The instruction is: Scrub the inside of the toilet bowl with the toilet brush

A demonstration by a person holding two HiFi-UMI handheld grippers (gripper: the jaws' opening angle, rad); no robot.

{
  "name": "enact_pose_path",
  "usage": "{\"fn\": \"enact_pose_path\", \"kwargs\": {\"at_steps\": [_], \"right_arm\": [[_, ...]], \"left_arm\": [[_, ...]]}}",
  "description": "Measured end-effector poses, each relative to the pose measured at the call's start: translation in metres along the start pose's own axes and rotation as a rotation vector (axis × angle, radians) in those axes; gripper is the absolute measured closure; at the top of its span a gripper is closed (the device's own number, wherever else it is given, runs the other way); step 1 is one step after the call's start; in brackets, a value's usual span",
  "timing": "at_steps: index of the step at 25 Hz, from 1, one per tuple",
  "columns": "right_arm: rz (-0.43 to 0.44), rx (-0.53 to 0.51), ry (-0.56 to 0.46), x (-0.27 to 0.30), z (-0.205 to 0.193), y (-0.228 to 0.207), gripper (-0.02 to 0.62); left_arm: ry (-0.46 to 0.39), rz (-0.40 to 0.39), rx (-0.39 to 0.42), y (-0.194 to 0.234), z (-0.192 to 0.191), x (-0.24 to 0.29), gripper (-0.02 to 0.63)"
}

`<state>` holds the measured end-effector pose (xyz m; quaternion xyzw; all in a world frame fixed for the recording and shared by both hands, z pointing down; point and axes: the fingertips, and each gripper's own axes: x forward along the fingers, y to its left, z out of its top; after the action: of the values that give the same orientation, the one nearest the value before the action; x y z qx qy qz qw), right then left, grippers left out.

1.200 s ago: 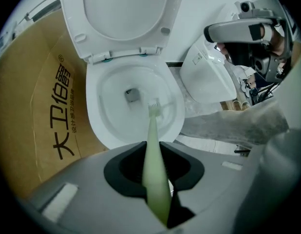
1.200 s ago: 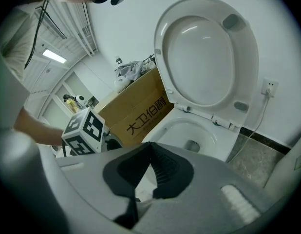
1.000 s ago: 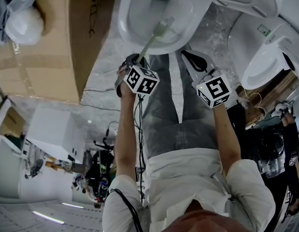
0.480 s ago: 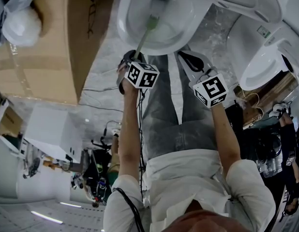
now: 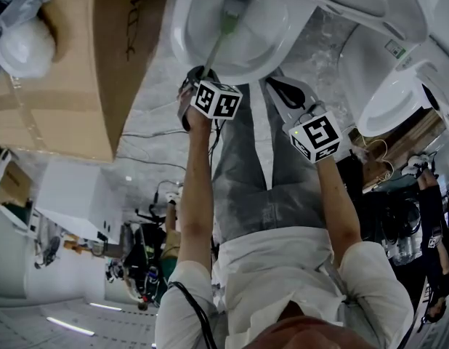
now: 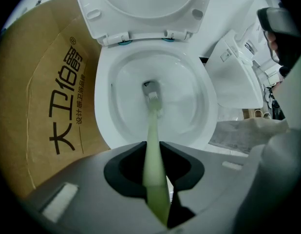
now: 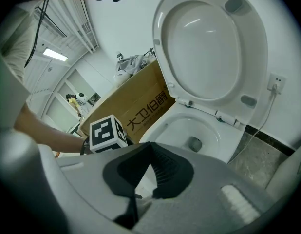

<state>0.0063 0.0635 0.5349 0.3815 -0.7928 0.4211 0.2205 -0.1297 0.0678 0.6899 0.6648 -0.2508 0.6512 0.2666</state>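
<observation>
Toilet brush (image 6: 152, 130) pushed deeper into toilet bowl (image 6: 126, 96); head seemingly half-hidden.

The toilet brush (image 6: 151, 95) sits inside the toilet bowl (image 6: 122, 84).

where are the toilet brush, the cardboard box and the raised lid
toilet brush (image 6: 151, 130), left gripper view, pale green handle
cardboard box (image 6: 53, 96), left gripper view, printed side
raised lid (image 7: 209, 48), right gripper view, inner face

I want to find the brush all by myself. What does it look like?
Find the open white toilet bowl beside the big brown cardboard box. A thin stick runs from the left gripper down into it: that is the toilet brush. It alone is pale green, with white bristles by the drain.
</observation>
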Motion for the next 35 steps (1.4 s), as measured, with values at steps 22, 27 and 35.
{"fn": "enact_pose_path", "kwargs": {"at_steps": [22,27,35], "right_arm": [[-0.018,0.025,-0.002,-0.004,-0.007,-0.018,0.592],[-0.026,0.022,-0.014,-0.006,-0.003,-0.017,0.592],[-0.039,0.007,-0.030,-0.014,-0.002,-0.008,0.592]], "left_arm": [[0.040,0.020,0.045,0.014,0.065,0.058,0.505],[0.047,0.021,0.056,0.018,0.071,0.060,0.506],[0.048,0.008,0.040,0.015,0.043,0.041,0.506]]}}
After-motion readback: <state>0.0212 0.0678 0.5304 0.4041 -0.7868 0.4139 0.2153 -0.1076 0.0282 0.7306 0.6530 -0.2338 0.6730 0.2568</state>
